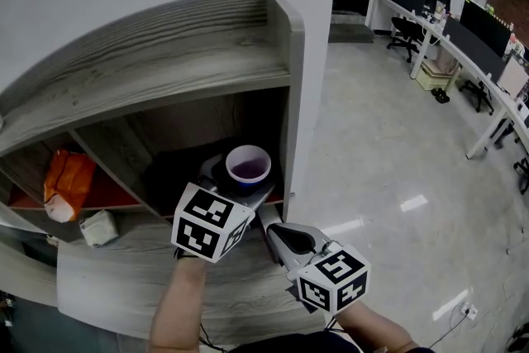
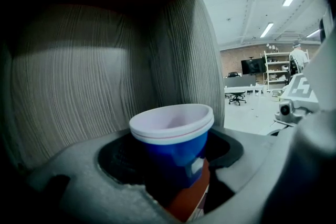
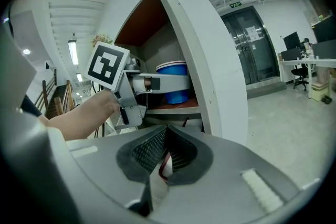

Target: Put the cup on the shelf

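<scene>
The blue cup (image 2: 170, 136) stands upright, mouth up and long axis vertical, gripped in the left claw (image 2: 169, 162) inside the shelf's (image 1: 165, 54) rightmost compartment, near its side wall (image 2: 189, 50). A small white patch (image 2: 197, 166) on its side is unreadable. The right claw (image 3: 164, 157) sits closed and empty outside.

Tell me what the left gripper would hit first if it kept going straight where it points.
With the cup between its jaws, the left gripper would first meet the shelf compartment's grey back wall; how far off is unclear.
</scene>
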A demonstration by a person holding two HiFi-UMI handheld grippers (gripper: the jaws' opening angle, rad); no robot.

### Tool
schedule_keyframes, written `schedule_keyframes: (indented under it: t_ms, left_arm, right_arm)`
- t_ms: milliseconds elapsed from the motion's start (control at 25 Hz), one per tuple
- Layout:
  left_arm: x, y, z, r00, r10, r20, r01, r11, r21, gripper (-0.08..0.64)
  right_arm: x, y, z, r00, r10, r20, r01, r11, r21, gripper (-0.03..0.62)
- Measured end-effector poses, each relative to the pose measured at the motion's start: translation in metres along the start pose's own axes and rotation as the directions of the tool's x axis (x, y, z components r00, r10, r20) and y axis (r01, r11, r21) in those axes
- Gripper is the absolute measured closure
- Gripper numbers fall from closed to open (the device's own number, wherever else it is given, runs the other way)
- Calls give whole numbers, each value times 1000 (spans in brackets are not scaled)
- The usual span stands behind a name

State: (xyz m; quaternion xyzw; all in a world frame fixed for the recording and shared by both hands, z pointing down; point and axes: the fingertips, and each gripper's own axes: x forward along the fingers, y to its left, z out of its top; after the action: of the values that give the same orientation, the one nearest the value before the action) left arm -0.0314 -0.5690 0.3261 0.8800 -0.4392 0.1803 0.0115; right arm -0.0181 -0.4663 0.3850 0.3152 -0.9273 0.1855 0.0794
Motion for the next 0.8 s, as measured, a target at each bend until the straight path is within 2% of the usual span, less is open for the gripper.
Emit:
schedule_keyframes:
  t_ms: [360, 480, 800]
  left_arm:
    - [-4, 2, 0, 999, 46, 14, -47, 998, 38, 146]
    - [-9, 4, 1, 997, 67, 32, -69, 997, 44, 138]
    - [-23, -3, 1, 995, 66, 71, -68, 997, 21, 138]
  right_arm:
    - [-3, -2, 1, 1000, -19, 6, 19, 1000, 3, 594]
    - [-3, 0, 1, 1000, -24, 8, 24, 1000, 1, 594]
    - [-6, 6, -2, 999, -48, 13, 48, 999, 5, 594]
